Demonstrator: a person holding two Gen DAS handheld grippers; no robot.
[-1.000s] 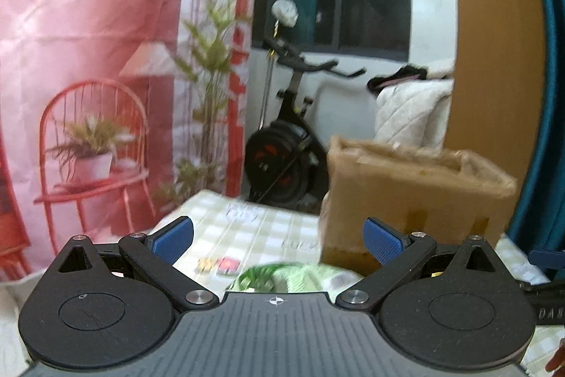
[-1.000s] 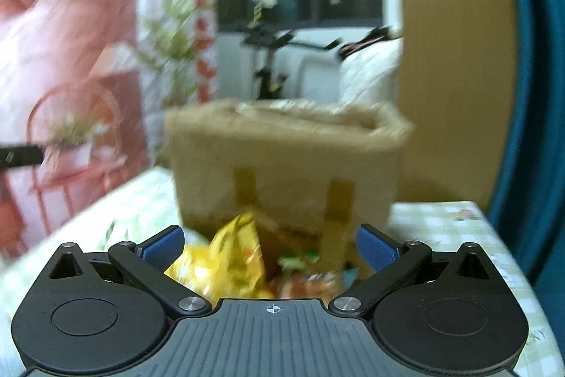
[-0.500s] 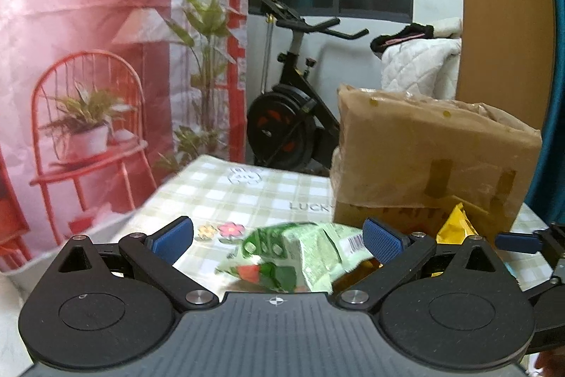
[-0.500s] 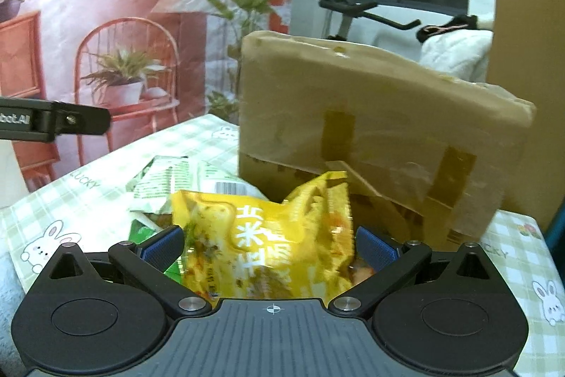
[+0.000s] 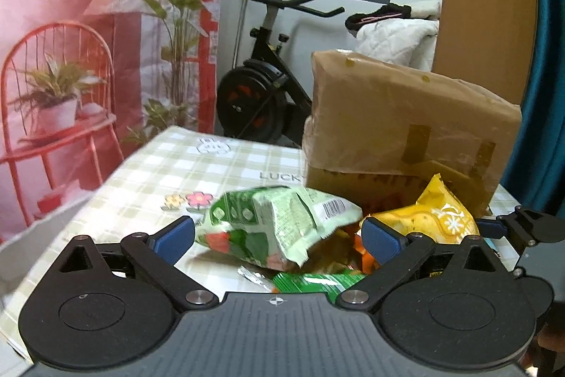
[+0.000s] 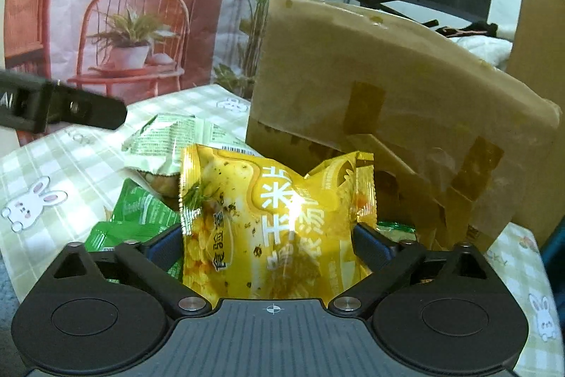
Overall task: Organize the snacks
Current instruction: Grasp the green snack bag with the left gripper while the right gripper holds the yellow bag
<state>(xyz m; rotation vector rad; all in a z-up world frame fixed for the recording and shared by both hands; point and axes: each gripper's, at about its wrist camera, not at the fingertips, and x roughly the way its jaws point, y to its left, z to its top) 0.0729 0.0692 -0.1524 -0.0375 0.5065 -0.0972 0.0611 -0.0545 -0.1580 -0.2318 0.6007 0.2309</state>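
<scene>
Both grippers lower, yellow snack bag point(image 6: 272, 221) puffy, glossy, perhaps touched.

Each gripper has a matte black body: a ribbed central plate marked with a small white crosshair, flanked by two round housings with recessed discs. On the left gripper point(image 5: 277, 234) and the right gripper point(image 6: 266, 241), angular black linkage arms pivot on silver screws and end in blue finger pads point(image 5: 174, 235).

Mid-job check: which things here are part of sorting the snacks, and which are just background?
Job: yellow snack bag, pale green snack bag, dark green packets, cardboard box.
Background: exercise bike, printed backdrop, white quilt.
</scene>
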